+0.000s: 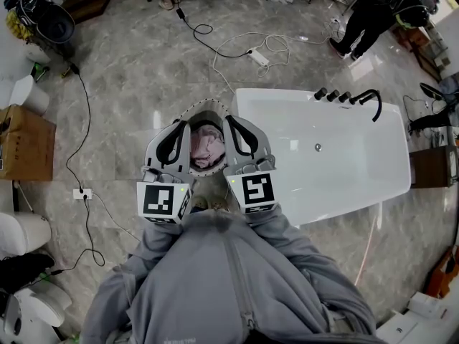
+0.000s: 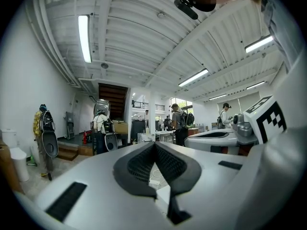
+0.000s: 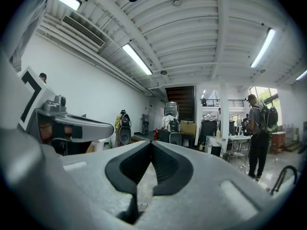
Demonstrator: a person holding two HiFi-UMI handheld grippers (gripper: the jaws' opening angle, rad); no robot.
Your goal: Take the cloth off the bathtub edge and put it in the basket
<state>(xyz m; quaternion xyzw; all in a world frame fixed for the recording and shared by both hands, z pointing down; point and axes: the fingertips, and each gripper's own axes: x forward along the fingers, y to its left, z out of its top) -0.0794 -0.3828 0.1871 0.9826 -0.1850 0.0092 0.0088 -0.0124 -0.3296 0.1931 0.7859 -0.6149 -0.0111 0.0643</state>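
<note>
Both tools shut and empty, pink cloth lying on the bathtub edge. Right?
No. The pink cloth lies in the basket, not on the bathtub edge, as the head view shows. The left tool and right tool are shut and empty.

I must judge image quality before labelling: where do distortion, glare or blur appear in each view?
Head view: strong fisheye bending, bright glare on the glossy floor beyond the bathtub. Left gripper view: black rounded corners, the ceiling lamp overexposed. Right gripper view: the same black corners, its ceiling lamp blown out; no motion blur.
</note>
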